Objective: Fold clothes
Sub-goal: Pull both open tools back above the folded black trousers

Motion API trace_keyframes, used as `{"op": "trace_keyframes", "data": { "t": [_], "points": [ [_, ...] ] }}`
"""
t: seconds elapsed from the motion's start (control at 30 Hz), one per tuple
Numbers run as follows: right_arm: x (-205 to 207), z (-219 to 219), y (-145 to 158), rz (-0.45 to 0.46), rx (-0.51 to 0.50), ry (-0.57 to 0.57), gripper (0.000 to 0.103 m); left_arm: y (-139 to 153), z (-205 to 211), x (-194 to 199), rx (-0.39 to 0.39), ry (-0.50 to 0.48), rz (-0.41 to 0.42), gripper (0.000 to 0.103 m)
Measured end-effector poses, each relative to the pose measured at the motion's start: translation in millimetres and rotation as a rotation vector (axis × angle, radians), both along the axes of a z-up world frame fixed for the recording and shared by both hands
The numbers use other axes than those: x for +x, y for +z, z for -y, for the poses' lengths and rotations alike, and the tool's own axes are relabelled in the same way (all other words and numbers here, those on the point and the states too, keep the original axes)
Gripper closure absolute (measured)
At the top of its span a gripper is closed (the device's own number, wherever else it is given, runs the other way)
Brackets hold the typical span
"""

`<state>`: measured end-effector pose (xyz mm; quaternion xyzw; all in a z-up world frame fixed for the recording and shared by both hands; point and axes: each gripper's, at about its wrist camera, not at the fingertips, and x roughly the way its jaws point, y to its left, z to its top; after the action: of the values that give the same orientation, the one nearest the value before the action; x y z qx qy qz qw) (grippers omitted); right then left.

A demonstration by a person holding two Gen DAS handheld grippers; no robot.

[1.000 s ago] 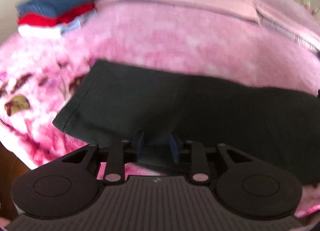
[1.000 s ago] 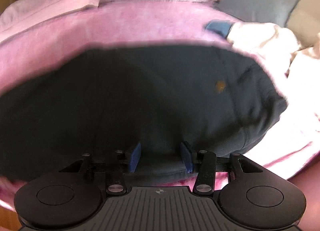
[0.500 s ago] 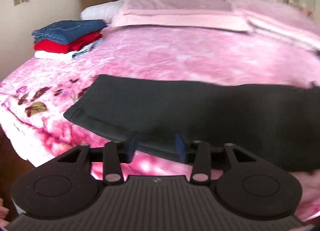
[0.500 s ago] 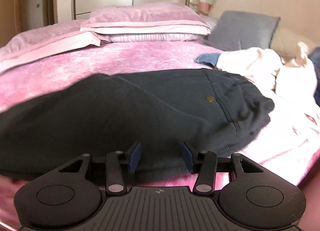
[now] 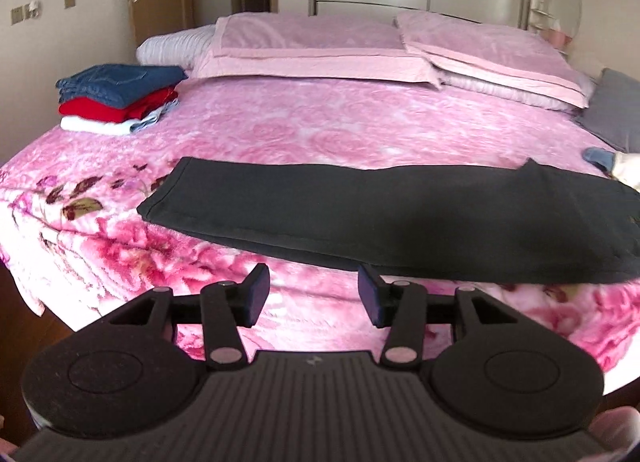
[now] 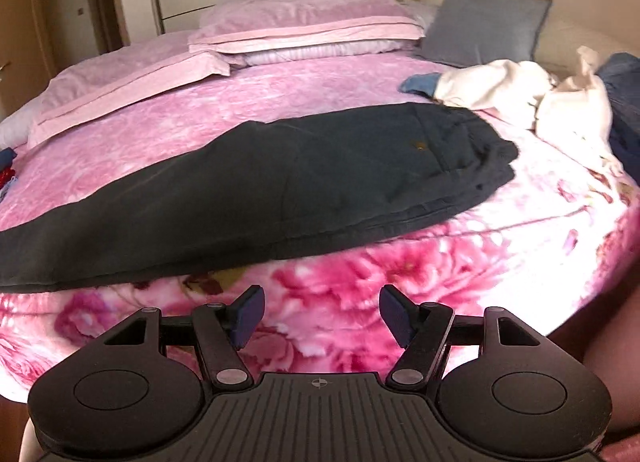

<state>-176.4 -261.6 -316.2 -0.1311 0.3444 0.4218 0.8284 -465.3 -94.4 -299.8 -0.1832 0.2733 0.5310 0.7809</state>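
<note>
Dark trousers [image 5: 360, 214] lie flat across the near part of the pink floral bed [image 5: 320, 130], folded lengthwise, leg ends to the left and waist to the right. In the right wrist view the trousers [image 6: 280, 190] show a small brass button near the waist. My left gripper [image 5: 312, 296] is open, just short of the trousers' near edge, nothing between its fingers. My right gripper [image 6: 322, 314] is open too, held above the bed's front edge below the trousers, holding nothing.
A folded stack of jeans, red and white clothes [image 5: 120, 98] sits at the bed's far left. Unfolded cream and blue clothes [image 6: 520, 90] lie heaped at the right. Pink pillows [image 5: 320, 46] and a grey cushion [image 6: 484, 26] line the headboard side.
Both grippers have let go of the trousers' near edge, opened wider and pulled back toward the bed's front edge. The trousers now lie still on the bed.
</note>
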Motion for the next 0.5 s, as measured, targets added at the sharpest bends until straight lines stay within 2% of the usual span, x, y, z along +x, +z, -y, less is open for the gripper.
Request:
{"op": "trace_keyframes", "data": {
  "t": [0.3,0.5],
  "points": [
    [-32,15,23,0.111,0.020,0.022,0.036,13,37,12,0.056,-0.070,-0.020,0.057],
    [-45,24,31,0.138,0.053,0.062,0.036,20,54,18,0.085,-0.087,-0.040,0.057]
  ]
}}
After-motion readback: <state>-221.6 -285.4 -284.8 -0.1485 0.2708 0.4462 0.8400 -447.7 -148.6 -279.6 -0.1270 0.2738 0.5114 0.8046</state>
